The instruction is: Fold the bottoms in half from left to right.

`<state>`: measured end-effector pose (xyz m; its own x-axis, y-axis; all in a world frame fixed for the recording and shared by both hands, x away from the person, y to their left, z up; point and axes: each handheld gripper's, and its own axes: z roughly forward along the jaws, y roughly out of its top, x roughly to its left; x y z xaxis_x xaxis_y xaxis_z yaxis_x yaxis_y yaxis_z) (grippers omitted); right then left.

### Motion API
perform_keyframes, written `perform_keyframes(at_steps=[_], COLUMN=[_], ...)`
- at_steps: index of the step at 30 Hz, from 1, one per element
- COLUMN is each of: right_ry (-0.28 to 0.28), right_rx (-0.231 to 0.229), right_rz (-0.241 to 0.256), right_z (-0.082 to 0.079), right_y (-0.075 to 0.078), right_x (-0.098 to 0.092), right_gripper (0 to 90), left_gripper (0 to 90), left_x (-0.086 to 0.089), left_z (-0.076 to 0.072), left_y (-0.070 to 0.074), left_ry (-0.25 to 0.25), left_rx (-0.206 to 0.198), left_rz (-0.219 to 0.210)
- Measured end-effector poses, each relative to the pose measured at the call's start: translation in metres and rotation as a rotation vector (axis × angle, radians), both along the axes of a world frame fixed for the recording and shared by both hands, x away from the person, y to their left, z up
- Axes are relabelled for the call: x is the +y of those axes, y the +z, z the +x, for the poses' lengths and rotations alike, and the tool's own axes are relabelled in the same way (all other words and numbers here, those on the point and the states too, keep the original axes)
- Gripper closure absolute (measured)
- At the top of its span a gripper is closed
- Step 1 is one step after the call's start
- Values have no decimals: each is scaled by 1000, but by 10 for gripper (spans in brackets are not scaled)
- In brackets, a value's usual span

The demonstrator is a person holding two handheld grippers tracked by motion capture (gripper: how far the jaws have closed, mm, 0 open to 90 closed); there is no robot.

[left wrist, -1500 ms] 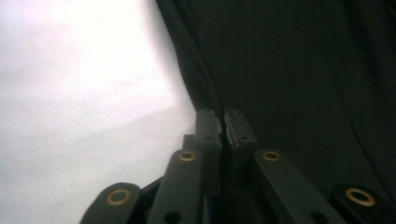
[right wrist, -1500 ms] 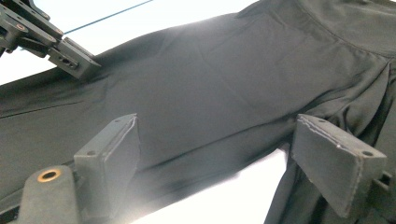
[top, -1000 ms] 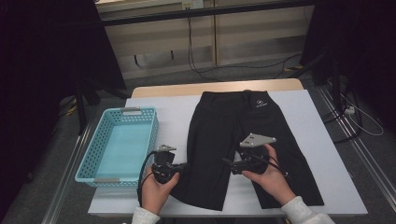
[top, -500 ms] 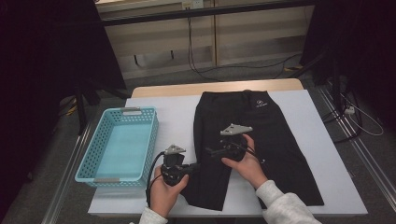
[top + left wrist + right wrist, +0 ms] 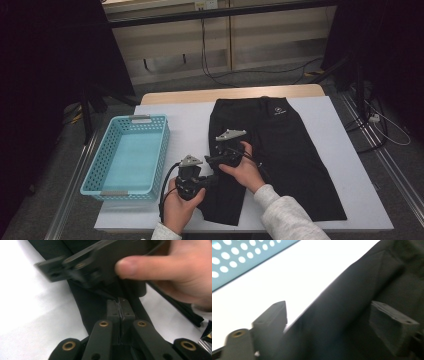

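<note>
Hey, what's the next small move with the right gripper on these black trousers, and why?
Probably close the right gripper on the trousers' left edge. Its jaws stand open astride that edge, near the white table, while the left gripper looks already shut on the cloth lower down, so both would then hold that leg for folding.

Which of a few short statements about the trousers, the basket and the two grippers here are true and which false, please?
1. The black trousers lie spread on the white table. True.
2. The blue basket holds folded clothes. False: nothing lies in it.
3. The left gripper is open. False: its jaws are closed together.
4. The right gripper is open over the trousers' edge. True.
5. The basket sits right of the trousers. False: it sits to their left.
</note>
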<state>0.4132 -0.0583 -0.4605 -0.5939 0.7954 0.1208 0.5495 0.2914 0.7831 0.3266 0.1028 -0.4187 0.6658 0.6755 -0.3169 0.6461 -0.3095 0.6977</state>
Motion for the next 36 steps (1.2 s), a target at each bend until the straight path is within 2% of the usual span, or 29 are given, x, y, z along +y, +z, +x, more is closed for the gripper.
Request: perform_keyframes(at_steps=[2, 6, 7, 10, 15, 19, 21, 23, 26, 27, 28, 31, 33, 36], right_ry=[-7, -13, -22, -36, -59, -89, -96, -109, -41, -25, -20, -14, -9, -21], right_rx=[1, -33, -37, -51, -86, -65, -50, -60, -93, -119, -132, -144, -141, -150], right_rz=[-6, -97, -103, -91, -126, -132, -156, -195, -158, -184, -202, -201, -177, -166], right_z=[2, 6, 7, 4, -15, -31, -38, -42, -37, -35, -31, -19, -8, 8], right_y=[-3, -2, 0, 11, 25, 27, 24, 19, 16, 16, 16, 16, 17, 17], right_x=[3, -2, -7, -21, -46, -72, -81, -85, -82, -78, -74, -62, -56, -48], right_gripper=[355, 744, 801, 853, 849, 829, 775, 660, 599, 564, 517, 500, 491, 460], left_gripper=[895, 895, 896, 896, 896, 896, 896, 895, 895, 895, 895, 895, 895, 895], left_x=[-1, 0, -1, -3, -11, -19, -23, -26, -27, -29, -29, -28, -26, -23], left_z=[-1, -1, -1, -1, -2, -3, -3, -2, -2, -2, -2, -1, 0, 1], left_y=[0, 3, 3, 4, 3, 0, -3, -6, -7, -7, -6, -7, -8, -10], left_ry=[-4, -10, -9, -16, -42, -66, -77, -80, -88, -86, -90, -88, -87, -88], left_rx=[-3, -10, -14, -16, -16, 1, 11, 17, 24, 23, 20, 20, 27, 36], left_rz=[2, -12, -12, -18, -28, -36, -33, -30, -22, -29, -26, -31, -34, -35])
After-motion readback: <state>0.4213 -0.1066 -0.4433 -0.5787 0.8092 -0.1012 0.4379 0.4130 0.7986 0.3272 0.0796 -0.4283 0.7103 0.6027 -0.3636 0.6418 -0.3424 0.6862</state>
